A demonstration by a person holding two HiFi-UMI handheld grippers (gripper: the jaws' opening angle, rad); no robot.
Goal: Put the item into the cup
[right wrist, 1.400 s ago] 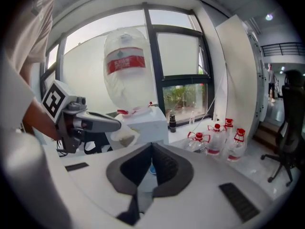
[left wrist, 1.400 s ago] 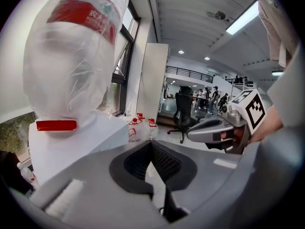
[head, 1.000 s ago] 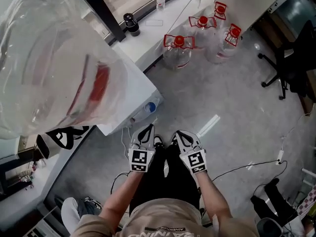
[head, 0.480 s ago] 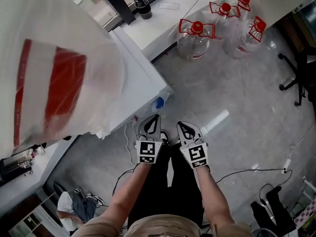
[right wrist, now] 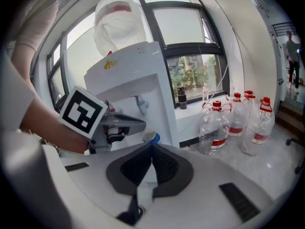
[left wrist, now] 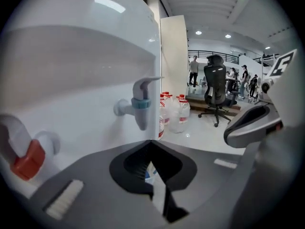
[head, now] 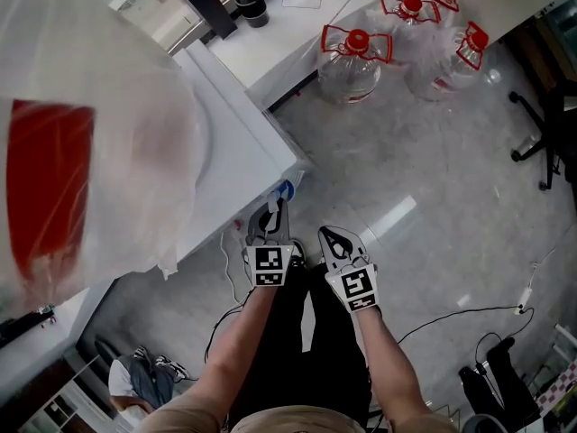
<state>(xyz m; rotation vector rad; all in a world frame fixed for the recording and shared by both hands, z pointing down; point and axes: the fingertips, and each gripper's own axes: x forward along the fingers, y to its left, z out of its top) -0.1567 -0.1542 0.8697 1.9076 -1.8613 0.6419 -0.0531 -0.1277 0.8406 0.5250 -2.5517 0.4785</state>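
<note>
Left tool (head: 272, 213) has edged toward 12 o'clock, closer to the water dispenser (head: 236, 142); right tool (head: 334, 235) hangs just beside it at 3 o'clock. Both are pressed together, pinching nothing. The left one faces the blue tap (left wrist: 141, 103). Neither cup nor item shows in any view, so weight, stiffness and the best place to take hold cannot be judged yet.

No lettering is legible; the yellow logo (right wrist: 110, 65) on the water dispenser (right wrist: 143, 87) is too blurred.
</note>
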